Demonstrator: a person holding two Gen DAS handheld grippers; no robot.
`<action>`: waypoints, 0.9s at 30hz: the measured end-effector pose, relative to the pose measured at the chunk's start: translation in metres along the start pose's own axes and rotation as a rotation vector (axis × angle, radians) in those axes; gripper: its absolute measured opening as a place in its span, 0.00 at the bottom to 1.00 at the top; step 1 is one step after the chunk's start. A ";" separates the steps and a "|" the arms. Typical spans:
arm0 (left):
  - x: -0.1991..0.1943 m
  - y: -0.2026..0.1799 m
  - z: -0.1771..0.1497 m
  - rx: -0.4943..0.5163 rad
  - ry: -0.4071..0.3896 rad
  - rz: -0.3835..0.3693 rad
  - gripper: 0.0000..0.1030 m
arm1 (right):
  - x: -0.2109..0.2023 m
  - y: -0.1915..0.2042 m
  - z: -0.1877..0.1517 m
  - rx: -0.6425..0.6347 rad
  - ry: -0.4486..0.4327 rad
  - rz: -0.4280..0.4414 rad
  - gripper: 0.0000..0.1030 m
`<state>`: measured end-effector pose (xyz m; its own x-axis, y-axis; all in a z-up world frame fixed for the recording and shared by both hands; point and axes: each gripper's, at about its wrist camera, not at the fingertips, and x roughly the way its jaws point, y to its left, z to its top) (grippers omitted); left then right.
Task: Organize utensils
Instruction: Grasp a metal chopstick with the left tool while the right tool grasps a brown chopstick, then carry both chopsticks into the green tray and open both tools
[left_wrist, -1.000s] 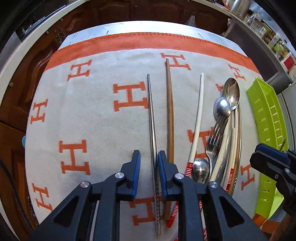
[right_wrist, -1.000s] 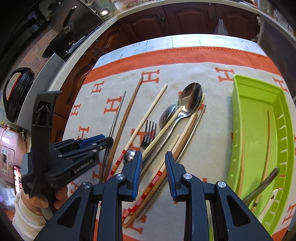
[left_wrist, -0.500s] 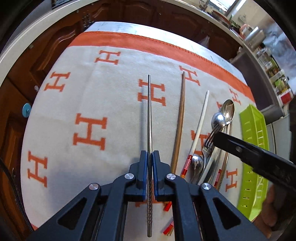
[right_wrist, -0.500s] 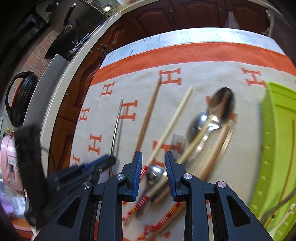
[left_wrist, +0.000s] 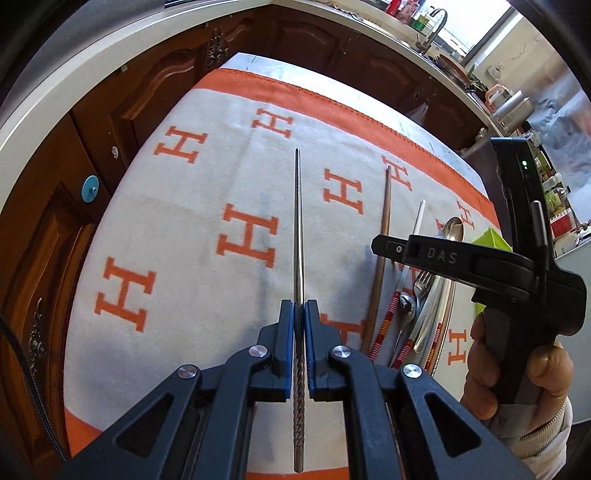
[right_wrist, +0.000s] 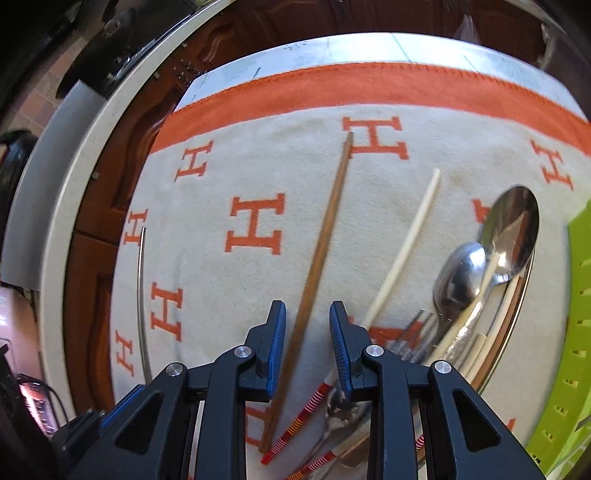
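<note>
Now left tongs (left_wrist: 299, 317) pinching metal chopstick (left_wrist: 298, 229); right tongs (right_wrist: 307, 325) spread astride wooden chopstick (right_wrist: 321, 251)

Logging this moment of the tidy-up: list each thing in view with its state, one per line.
Left gripper: shut on the metal chopstick.
Metal chopstick: clamped, lifted off the cloth.
Right gripper: open, fingers either side of the brown chopstick.
Brown chopstick: flat on the cloth, not gripped.
White chopstick: flat on the cloth.
Spoons: piled with the fork.
Green tray: beside the pile.
</note>
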<state>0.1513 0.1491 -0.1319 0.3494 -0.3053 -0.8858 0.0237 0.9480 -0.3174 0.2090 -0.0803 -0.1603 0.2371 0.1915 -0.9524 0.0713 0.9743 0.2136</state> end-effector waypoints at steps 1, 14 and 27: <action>0.000 0.001 -0.001 -0.004 0.001 -0.003 0.03 | 0.001 0.005 -0.001 -0.013 -0.003 -0.021 0.25; -0.027 0.001 -0.016 -0.019 -0.020 -0.009 0.03 | -0.011 0.017 -0.024 -0.035 -0.035 0.027 0.06; -0.052 -0.070 -0.039 0.090 -0.024 -0.075 0.03 | -0.137 -0.059 -0.088 0.068 -0.180 0.287 0.06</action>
<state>0.0948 0.0951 -0.0768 0.3654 -0.3743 -0.8523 0.1344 0.9272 -0.3496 0.0868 -0.1535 -0.0617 0.4239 0.4267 -0.7989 0.0402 0.8723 0.4872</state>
